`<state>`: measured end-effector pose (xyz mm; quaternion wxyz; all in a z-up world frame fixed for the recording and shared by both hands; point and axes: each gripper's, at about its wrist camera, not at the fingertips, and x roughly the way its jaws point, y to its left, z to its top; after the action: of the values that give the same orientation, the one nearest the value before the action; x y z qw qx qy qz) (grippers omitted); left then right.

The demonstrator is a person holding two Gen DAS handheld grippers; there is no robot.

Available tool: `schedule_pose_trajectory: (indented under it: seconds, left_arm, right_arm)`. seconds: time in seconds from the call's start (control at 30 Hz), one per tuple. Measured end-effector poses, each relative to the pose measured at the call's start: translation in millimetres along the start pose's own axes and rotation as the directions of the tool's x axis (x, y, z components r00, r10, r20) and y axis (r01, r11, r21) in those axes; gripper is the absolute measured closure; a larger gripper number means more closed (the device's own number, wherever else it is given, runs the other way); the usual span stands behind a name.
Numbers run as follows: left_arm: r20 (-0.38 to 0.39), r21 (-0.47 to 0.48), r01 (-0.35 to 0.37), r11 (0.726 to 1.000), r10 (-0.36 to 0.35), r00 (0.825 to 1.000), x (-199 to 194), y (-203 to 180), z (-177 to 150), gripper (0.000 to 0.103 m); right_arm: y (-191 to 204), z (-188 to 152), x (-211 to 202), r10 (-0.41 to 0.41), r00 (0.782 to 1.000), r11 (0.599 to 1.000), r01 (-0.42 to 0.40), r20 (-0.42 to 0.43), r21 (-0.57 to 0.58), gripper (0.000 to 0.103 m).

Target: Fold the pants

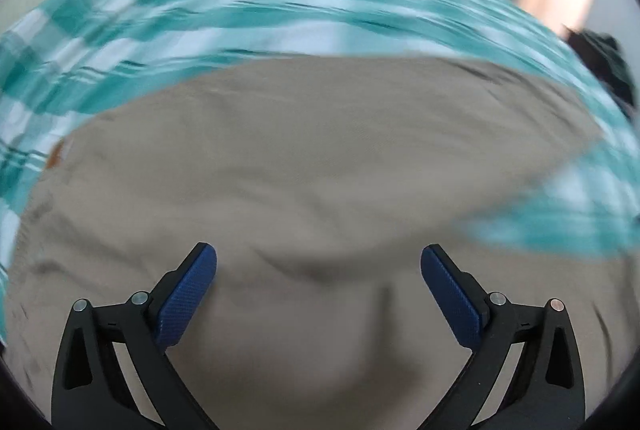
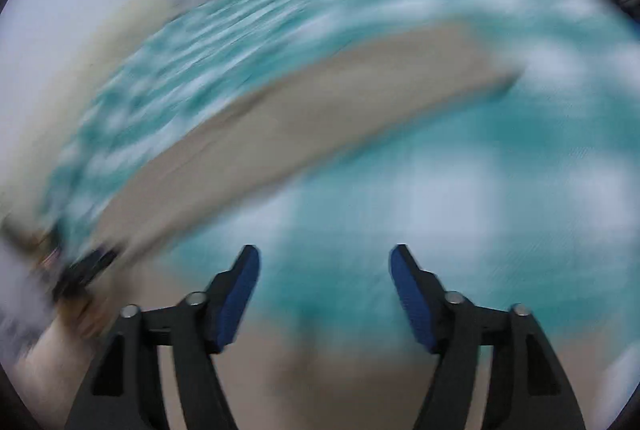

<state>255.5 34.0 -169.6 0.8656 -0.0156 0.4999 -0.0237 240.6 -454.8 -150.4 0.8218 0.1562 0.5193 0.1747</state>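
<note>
We judge ourselves between folds: the tan pants (image 1: 320, 166) lie spread on the teal checked cloth (image 1: 240, 2), both grippers' jaws open and empty, so next we need an edge to pinch.

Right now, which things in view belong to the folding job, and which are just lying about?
Job:
- pants, beige, spread flat
- left gripper, open over the pants
- right gripper, open, nothing held

Just there:
- checked sheet, teal and white, under the pants
- dark object, far right, too blurred to identify
</note>
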Motion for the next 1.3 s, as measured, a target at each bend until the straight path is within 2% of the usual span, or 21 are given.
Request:
schedule_pose_trajectory:
  seconds: [0.1,0.2,0.23,0.27,0.33,0.37,0.4,0.43,0.47,0.5,0.53,0.57,0.63,0.7,0.73,0.8,0.87,1.07,1.13,1.23,1.3]
  left_arm:
    - [-0.129,0.137,0.039,0.990,-0.022,0.991,4.5,-41.4,-48.0,0.001]
    - [-0.144,0.126,0.003,0.992,0.015,0.989,-2.3,-41.2,-80.8,0.001]
    - [-0.159,0.111,0.001,0.994,0.016,0.987,-5.8,-35.6,-84.3,0.001]
    - [-0.171,0.100,-0.012,0.995,0.029,0.985,-11.0,-27.0,-87.7,0.001]
    - [-0.175,0.091,-0.044,0.995,0.059,0.983,-16.9,-14.2,-92.4,0.001]
    - [-0.176,0.079,-0.061,0.995,0.074,0.982,-19.4,-5.0,-94.7,0.001]
    - [-0.172,0.061,-0.082,0.995,0.091,0.981,-22.4,4.8,-96.7,0.001]
    - [-0.169,0.045,-0.102,0.994,0.108,0.980,-25.0,11.3,-97.5,0.000]
    - [-0.165,0.021,-0.123,0.992,0.125,0.978,-30.4,18.5,-97.4,0.001]
    - [-0.152,-0.007,-0.136,0.991,0.133,0.979,-38.1,25.9,-97.4,0.001]
    - [-0.129,-0.032,-0.138,0.990,0.133,0.983,-44.8,30.0,-95.9,0.001]
    - [-0.096,-0.057,-0.131,0.990,0.125,0.987,-52.0,34.1,-95.3,0.001]
    - [-0.062,-0.086,-0.134,0.987,0.129,0.990,-54.3,39.6,-96.9,0.001]
    - [-0.070,-0.088,-0.151,0.985,0.146,0.987,-45.5,44.6,-100.4,0.001]
    - [-0.074,-0.074,-0.168,0.983,0.162,0.984,-40.5,46.2,-103.9,0.001]
    - [-0.070,-0.002,-0.200,0.980,0.199,0.977,-33.9,42.3,-116.2,0.001]
    - [-0.028,0.055,-0.228,0.972,0.230,0.973,-38.2,41.4,-122.5,0.001]
    - [-0.019,0.040,-0.228,0.973,0.228,0.973,-41.6,49.5,-124.6,0.001]
    - [-0.010,0.032,-0.239,0.970,0.239,0.971,-43.0,46.7,-127.4,0.001]
    - [-0.016,0.022,-0.242,0.970,0.242,0.970,-41.5,47.0,-125.7,0.001]
    - [-0.017,0.025,-0.243,0.970,0.243,0.970,-41.4,47.3,-126.0,0.001]
  right_arm:
    - [36.0,-83.6,29.7,-0.014,0.990,0.997,0.004,-0.137,-0.074,0.033]
    - [19.1,-106.8,0.0,-0.106,0.992,0.990,0.099,-0.067,-0.105,0.040]
    - [-0.8,-106.3,-14.8,-0.202,0.979,0.977,0.198,-0.042,-0.084,0.039]
    - [-35.0,-107.6,-33.9,-0.371,0.928,0.928,0.370,-0.018,-0.048,0.038]
    - [-85.2,-118.5,-57.3,-0.497,0.866,0.862,0.500,-0.055,0.086,0.040]
    - [-125.6,-123.3,-74.1,-0.422,0.904,0.860,0.421,-0.064,0.288,0.048]
    - [-153.0,-128.4,-89.7,-0.337,0.941,0.849,0.314,-0.021,0.426,0.066]
    - [-161.1,-127.4,-100.8,-0.394,0.919,0.825,0.367,-0.030,0.430,0.074]
    - [-156.1,-121.3,-104.5,-0.465,0.884,0.807,0.442,-0.040,0.391,0.072]
    - [-138.4,-118.6,-109.5,-0.572,0.819,0.767,0.549,-0.034,0.332,0.059]
    - [-126.0,-113.9,-112.6,-0.603,0.798,0.758,0.578,-0.012,0.304,0.055]
    - [-108.4,-110.8,-115.5,-0.565,0.824,0.796,0.534,0.035,0.285,0.055]
    - [-64.4,-104.7,-111.9,-0.408,0.906,0.898,0.375,0.114,0.230,0.043]
    - [-0.4,-109.4,-81.1,-0.259,0.958,0.965,0.252,0.126,0.071,0.041]
    - [20.7,-114.0,-65.9,-0.226,0.968,0.974,0.227,0.113,0.004,0.041]
    - [52.9,-118.9,-29.0,-0.233,0.970,0.962,0.240,0.065,-0.129,0.042]
    - [45.6,-121.2,1.8,-0.312,0.950,0.941,0.308,-0.011,-0.143,0.041]
    - [0.1,-123.8,-29.8,-0.497,0.867,0.866,0.493,-0.035,-0.087,0.041]
    - [8.2,-119.5,-46.4,-0.449,0.893,0.893,0.449,-0.014,-0.030,0.038]
    - [42.1,-98.4,-23.7,-0.319,0.948,0.944,0.318,0.004,-0.093,0.030]
    - [53.6,-107.6,-3.3,-0.307,0.950,0.940,0.292,-0.064,-0.174,0.030]
